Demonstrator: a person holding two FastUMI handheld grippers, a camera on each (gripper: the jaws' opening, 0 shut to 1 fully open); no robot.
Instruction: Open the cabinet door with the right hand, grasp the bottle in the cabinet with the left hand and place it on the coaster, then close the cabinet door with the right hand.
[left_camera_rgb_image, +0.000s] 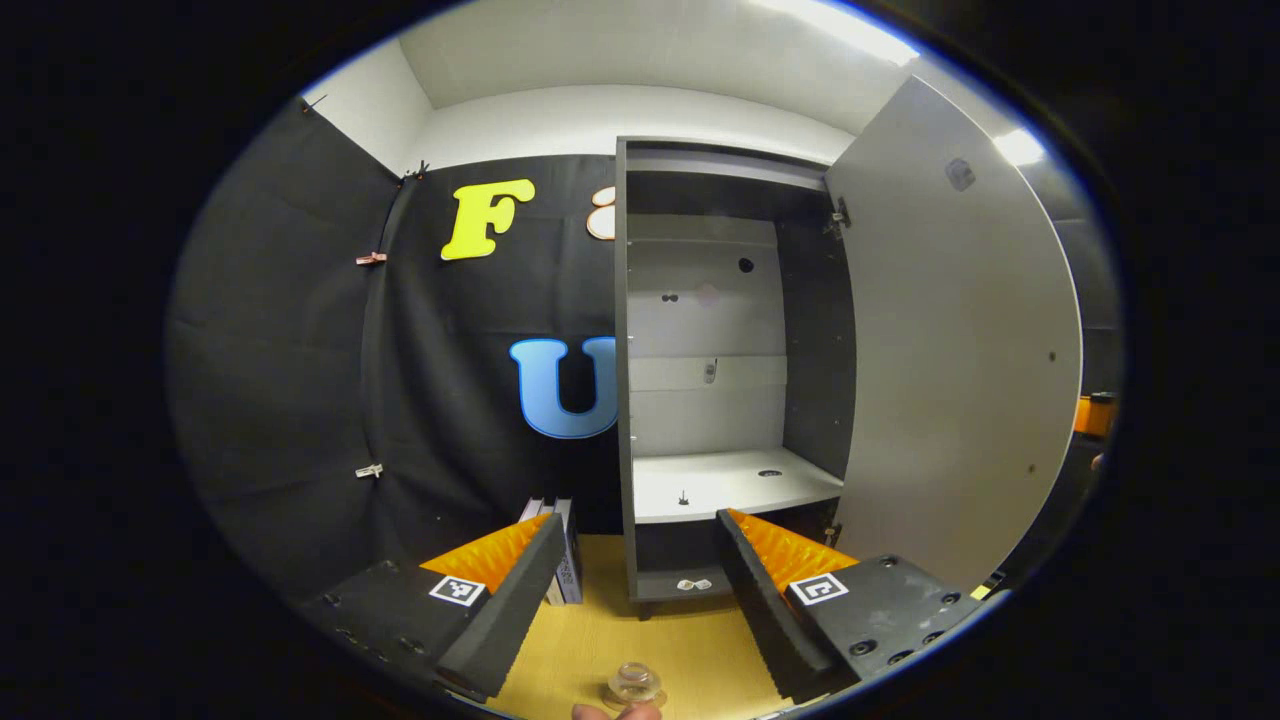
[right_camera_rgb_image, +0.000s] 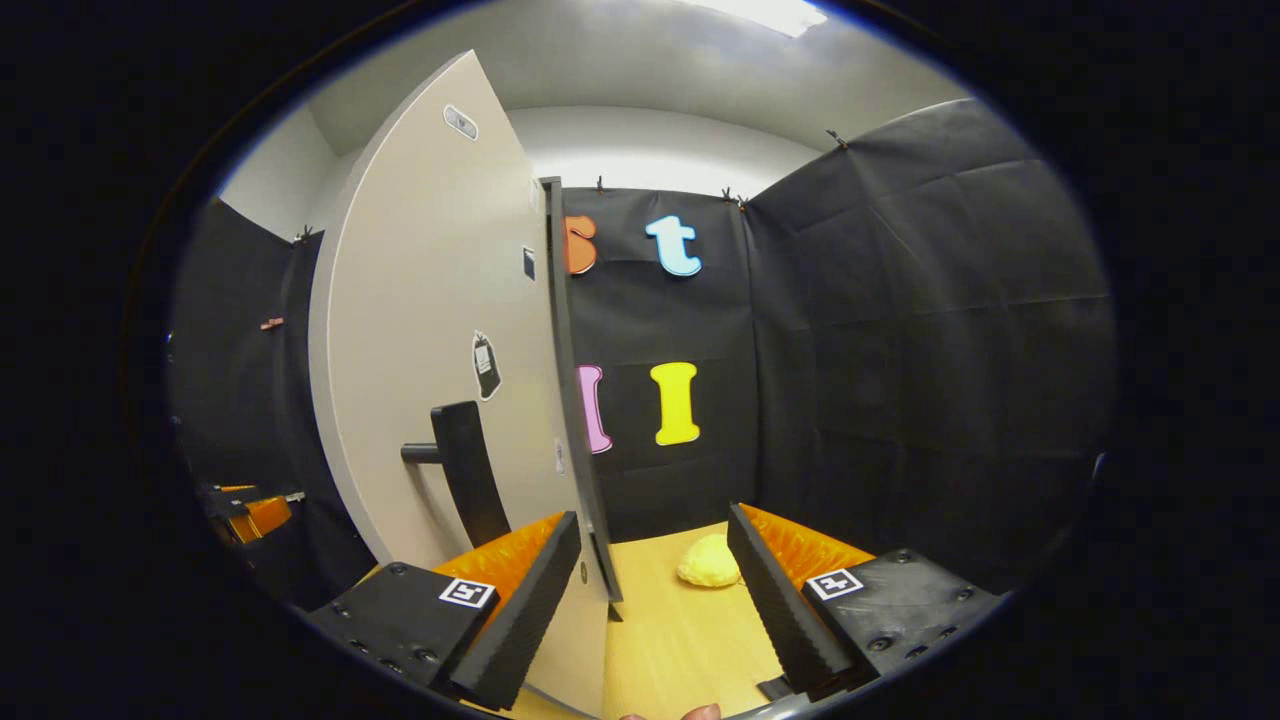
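- Since the cabinet door (right_camera_rgb_image: 430, 330) stands wide open and the bottle (left_camera_rgb_image: 634, 684) already sits on the tabletop (left_camera_rgb_image: 690, 640), closing is your step.
- Both tools, left tool (left_camera_rgb_image: 635, 590) and right tool (right_camera_rgb_image: 655, 600), gape empty.
- Bring the right tool to the handle (right_camera_rgb_image: 468, 485) and swing it shut.

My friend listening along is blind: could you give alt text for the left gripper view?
A tall grey cabinet stands open, its door swung right and its white shelf bare. The left gripper, jaws apart, hovers over a wooden table where a clear glass bottle stands.
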